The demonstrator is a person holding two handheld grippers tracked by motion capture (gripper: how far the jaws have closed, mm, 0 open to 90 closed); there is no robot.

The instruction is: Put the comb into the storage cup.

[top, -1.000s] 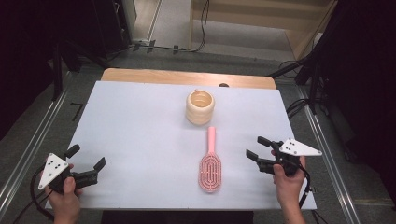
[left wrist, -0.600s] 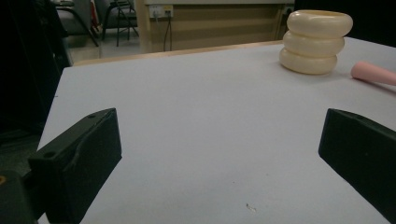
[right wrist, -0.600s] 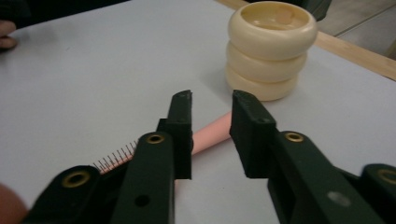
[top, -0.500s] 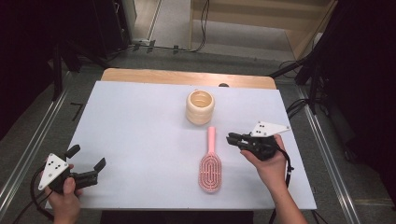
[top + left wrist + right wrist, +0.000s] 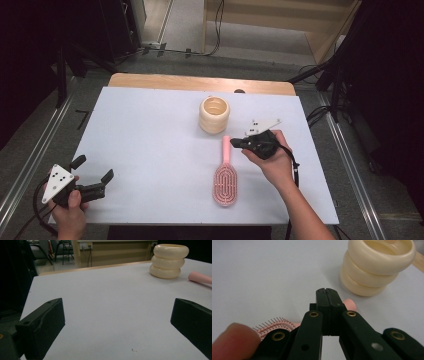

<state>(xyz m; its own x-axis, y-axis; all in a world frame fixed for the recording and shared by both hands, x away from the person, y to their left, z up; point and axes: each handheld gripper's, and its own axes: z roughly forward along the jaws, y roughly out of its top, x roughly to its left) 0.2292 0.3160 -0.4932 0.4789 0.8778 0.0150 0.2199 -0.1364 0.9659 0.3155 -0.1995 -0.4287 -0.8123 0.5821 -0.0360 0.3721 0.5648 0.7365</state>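
A: High view, item one: our right tool [image 5: 236, 143] hangs over the handle of the pink hairbrush [image 5: 226, 176]. Its jaws have just been closing and now stand together with nothing between them.

B: Item two: the hairbrush lies flat on the white surface [image 5: 150, 130], handle toward the cream ringed cup [image 5: 214, 114], which stands just beyond the handle's end. Item three: our left tool [image 5: 92, 174] sits at the near left corner, well apart from both, jaws spread wide.

A: Left gripper view: we log bare surface between the parted jaws, the cup [image 5: 169, 261] upright at far right, and the brush's handle tip [image 5: 200, 278] beside it.

B: Right gripper view: the pads meet flush, empty. Just behind them we note the handle's end [image 5: 349, 304], the bristles [image 5: 275, 325] at lower left, and the cup [image 5: 377, 265] beyond.
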